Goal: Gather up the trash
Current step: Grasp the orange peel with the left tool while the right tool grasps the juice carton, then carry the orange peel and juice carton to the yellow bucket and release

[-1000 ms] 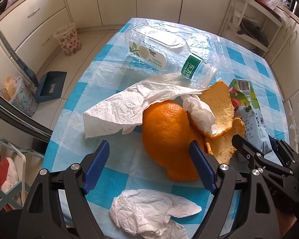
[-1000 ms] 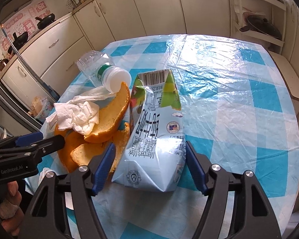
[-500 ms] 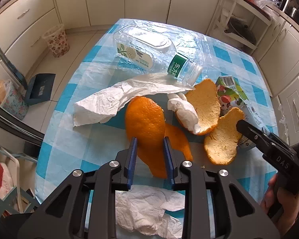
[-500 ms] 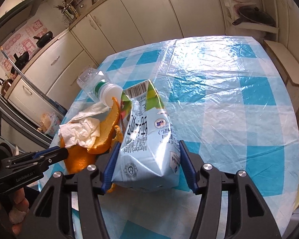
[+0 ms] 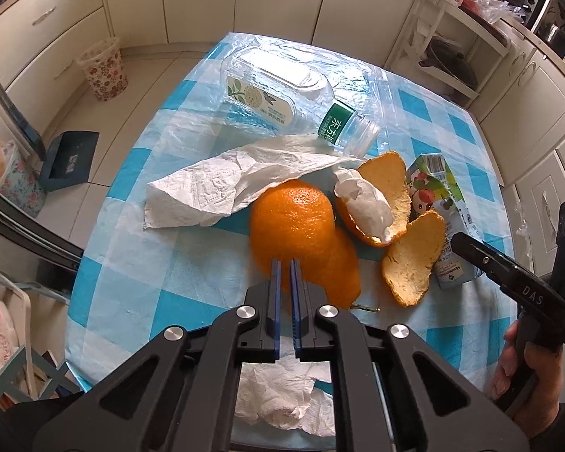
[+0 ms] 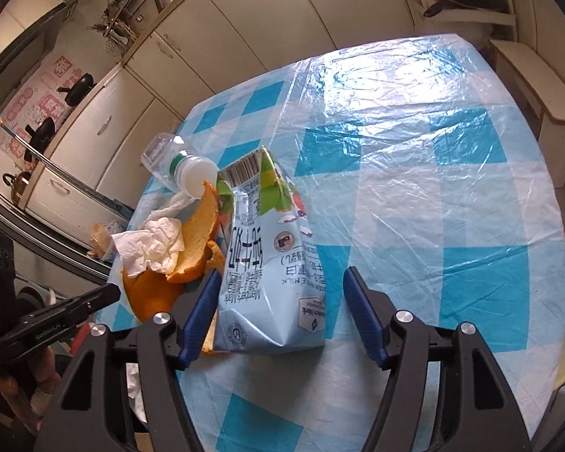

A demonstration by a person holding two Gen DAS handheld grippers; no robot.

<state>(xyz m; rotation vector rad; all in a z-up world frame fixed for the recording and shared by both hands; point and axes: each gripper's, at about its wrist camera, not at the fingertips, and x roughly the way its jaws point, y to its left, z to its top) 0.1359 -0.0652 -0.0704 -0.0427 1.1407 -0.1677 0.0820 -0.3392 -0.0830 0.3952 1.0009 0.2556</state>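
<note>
My left gripper (image 5: 285,263) is shut on the near edge of a big orange peel (image 5: 293,222) on the blue-checked table (image 5: 139,271). Two more peel pieces (image 5: 410,260) lie to its right, one holding a tissue wad (image 5: 369,203). A long tissue (image 5: 222,184) and a clear plastic bottle (image 5: 282,90) lie behind. My right gripper (image 6: 280,282) is open, its jaws on either side of a crushed milk carton (image 6: 271,263) that lies on the table. The carton also shows in the left wrist view (image 5: 444,203). Another tissue (image 5: 282,395) lies under my left gripper.
A flowered wastebasket (image 5: 103,69) stands on the floor at the far left. Cabinets ring the room. A shelf rack (image 5: 455,52) stands behind the table. The right half of the table (image 6: 433,173) is bare cloth under plastic film.
My left gripper closed from wide open onto the orange peel. My right gripper pulled in around the carton's base, narrowed and then widened a little; it stays open.
</note>
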